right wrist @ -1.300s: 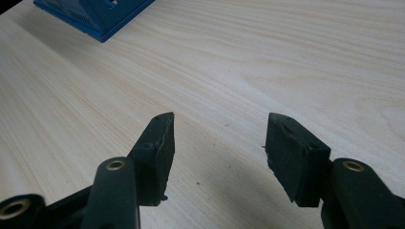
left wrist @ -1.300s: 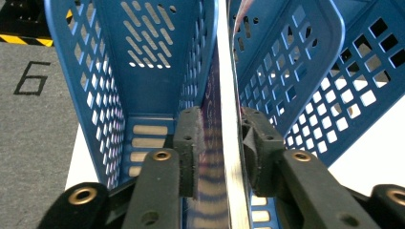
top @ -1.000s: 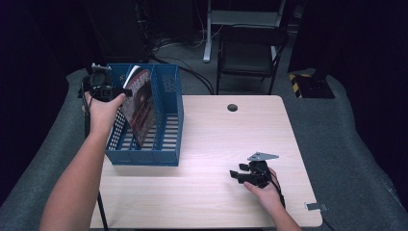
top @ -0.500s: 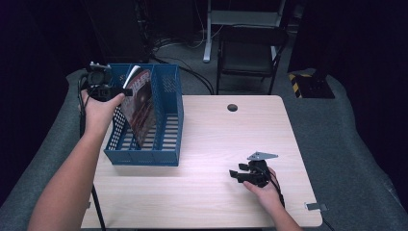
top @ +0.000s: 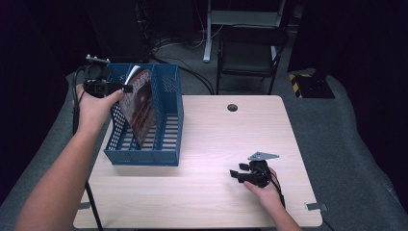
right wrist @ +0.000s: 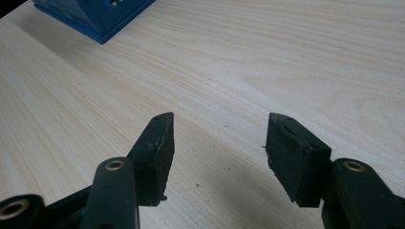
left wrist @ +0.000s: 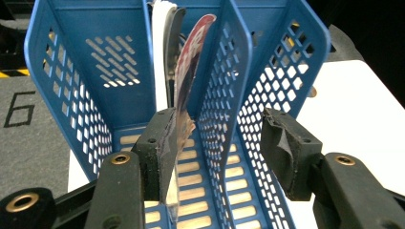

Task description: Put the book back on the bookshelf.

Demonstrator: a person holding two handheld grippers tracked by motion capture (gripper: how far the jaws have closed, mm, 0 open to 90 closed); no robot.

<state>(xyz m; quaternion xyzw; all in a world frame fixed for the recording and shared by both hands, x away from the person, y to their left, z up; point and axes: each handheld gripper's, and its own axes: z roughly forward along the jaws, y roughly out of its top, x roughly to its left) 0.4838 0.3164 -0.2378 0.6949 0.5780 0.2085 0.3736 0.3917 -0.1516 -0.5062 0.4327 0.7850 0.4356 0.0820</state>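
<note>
Left gripper (top: 126, 88) at magazine (top: 141, 108) in blue rack (top: 166, 144), right gripper (top: 236, 173) on table (top: 216, 139)

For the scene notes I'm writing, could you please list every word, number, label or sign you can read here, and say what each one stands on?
"6": a dark numeral on the grey floor mat left of the blue file rack, in the left gripper view.
Magazine standing in the rack: its red cover carries print, too blurred to read.
Yellow and black striped marking on the floor beyond the table: stripes, no words.
Grippers: no legible label.
</note>
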